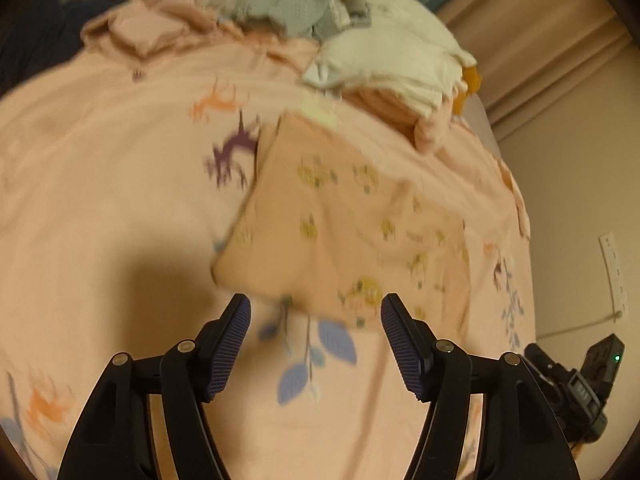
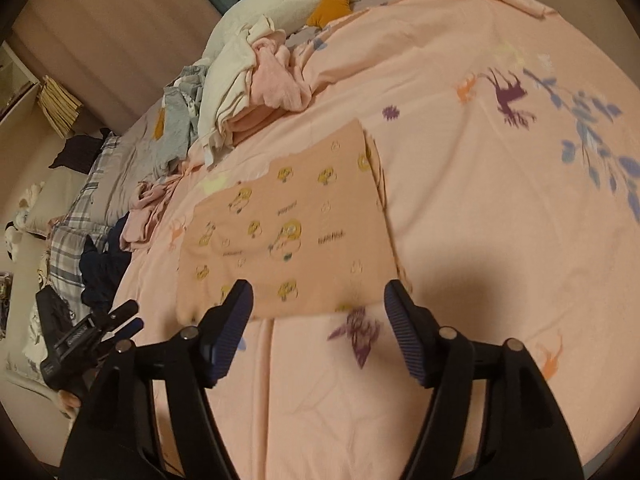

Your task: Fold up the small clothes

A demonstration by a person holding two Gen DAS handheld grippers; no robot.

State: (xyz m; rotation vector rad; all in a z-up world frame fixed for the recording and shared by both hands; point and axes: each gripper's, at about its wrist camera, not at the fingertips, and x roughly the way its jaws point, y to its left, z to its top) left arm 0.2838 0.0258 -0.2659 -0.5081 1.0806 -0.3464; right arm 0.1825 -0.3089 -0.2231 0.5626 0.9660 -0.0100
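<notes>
A small peach garment with yellow cartoon prints [image 1: 340, 220] lies flat and folded into a rectangle on the pink bedsheet [image 1: 100, 180]; it also shows in the right wrist view [image 2: 288, 224]. My left gripper [image 1: 316, 308] is open and empty, just short of the garment's near edge. My right gripper [image 2: 318, 296] is open and empty, its fingertips over the garment's near edge. The right gripper's body shows at the lower right of the left wrist view [image 1: 576, 384], and the left gripper shows at the left of the right wrist view [image 2: 88, 336].
A pile of unfolded clothes, white, pink and grey [image 2: 240, 80], lies at the far side of the bed, also in the left wrist view [image 1: 384, 60]. A folded pink item [image 1: 136, 32] and dark clothes [image 2: 100, 260] lie near the bed's edge. Curtains [image 1: 560, 40] hang behind.
</notes>
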